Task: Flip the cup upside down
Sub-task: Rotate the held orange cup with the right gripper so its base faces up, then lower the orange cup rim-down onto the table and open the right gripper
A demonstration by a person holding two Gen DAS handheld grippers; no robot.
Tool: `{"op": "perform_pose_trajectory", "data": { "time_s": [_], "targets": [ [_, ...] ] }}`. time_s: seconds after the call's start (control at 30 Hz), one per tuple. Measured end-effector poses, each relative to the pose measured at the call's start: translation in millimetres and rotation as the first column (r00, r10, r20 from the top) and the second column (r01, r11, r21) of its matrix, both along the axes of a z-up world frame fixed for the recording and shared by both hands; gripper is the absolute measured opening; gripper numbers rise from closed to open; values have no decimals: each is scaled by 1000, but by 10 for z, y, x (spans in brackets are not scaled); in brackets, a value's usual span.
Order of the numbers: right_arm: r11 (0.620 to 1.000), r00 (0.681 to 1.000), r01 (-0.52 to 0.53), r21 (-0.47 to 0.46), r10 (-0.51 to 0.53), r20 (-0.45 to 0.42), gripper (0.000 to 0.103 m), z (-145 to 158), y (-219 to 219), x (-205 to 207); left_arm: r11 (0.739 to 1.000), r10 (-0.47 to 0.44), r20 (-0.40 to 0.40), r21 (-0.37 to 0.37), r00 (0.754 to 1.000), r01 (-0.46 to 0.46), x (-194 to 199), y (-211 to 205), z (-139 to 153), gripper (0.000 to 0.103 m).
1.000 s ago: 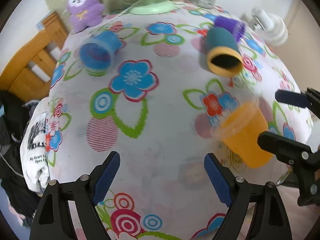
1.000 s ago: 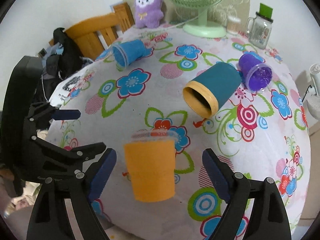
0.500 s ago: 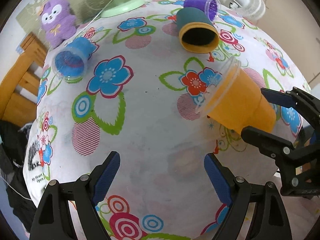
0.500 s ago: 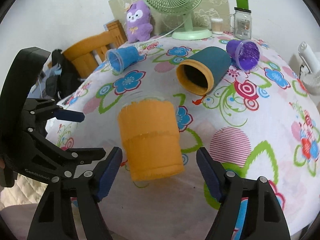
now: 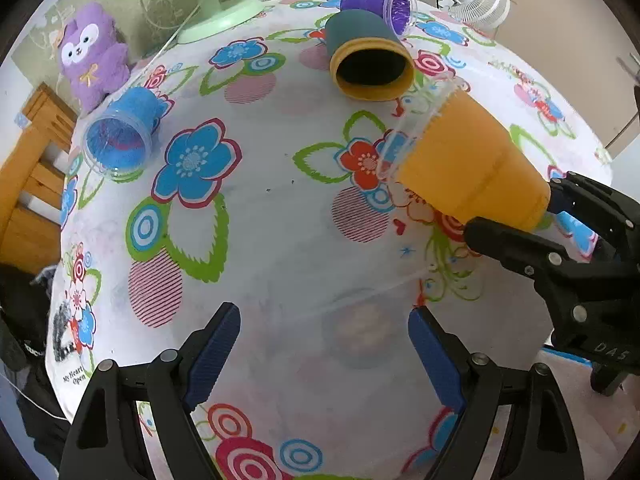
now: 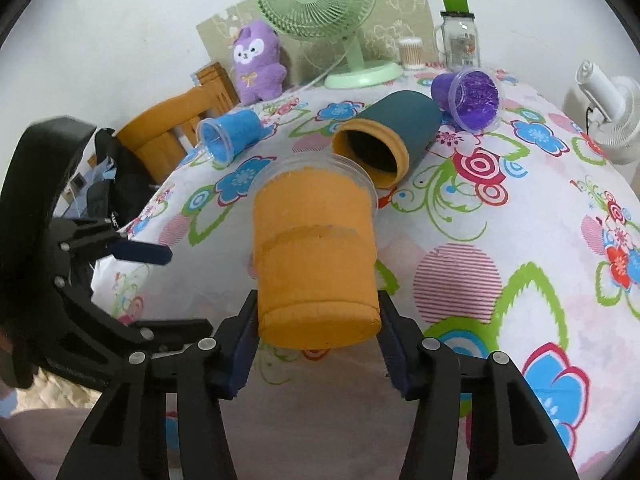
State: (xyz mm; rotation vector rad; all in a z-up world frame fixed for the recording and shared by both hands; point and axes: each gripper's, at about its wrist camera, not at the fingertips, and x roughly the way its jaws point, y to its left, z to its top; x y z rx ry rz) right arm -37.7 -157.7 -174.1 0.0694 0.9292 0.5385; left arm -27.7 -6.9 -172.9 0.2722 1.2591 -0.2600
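An orange cup (image 6: pixel 316 256) with a clear rim lies tilted, its base between my right gripper's (image 6: pixel 318 328) blue pads, mouth pointing away toward the table. My right gripper is shut on the base of the orange cup. In the left wrist view the orange cup (image 5: pixel 472 160) is held above the flowered tablecloth (image 5: pixel 260 220), mouth to the upper left, with the right gripper (image 5: pixel 532 216) behind it. My left gripper (image 5: pixel 324 352) is open and empty over the near table edge.
A teal cup with a yellow rim (image 6: pixel 384 140), a blue cup (image 6: pixel 232 138) and a purple cup (image 6: pixel 470 94) lie on their sides. A green fan (image 6: pixel 320 12), a purple plush (image 6: pixel 258 62) and a jar (image 6: pixel 460 40) stand at the back. A wooden chair (image 6: pixel 176 136) is left.
My right gripper has closed on the orange cup's base and tipped it further over, mouth away from me. The left gripper has stayed open.
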Motion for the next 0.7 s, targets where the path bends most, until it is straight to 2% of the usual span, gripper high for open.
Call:
{"op": "perform_pose_trajectory", "data": {
  "time_s": [0.2,0.3,0.4,0.53,0.7],
  "targets": [
    [989,975,-101,-105,78,-210,58,304,254,308,998,45,-14,-35,999,-45,55,85,190,88],
    [966,935,-192,-176,125,-333,58,408,449,508,995,83,-30,-57,996,-84,100,166,239,88],
    [917,890,-274,-291,128,-438,58,441,661,726,990,112,-35,-80,993,-115,124,228,273,88],
    [881,836,-347,-320,137,-531,58,446,842,953,979,166,-45,-110,985,-170,172,332,273,88],
    [828,816,-416,-376,158,-555,59,412,1122,1110,961,236,-53,-135,970,-241,253,467,261,88]
  ]
}}
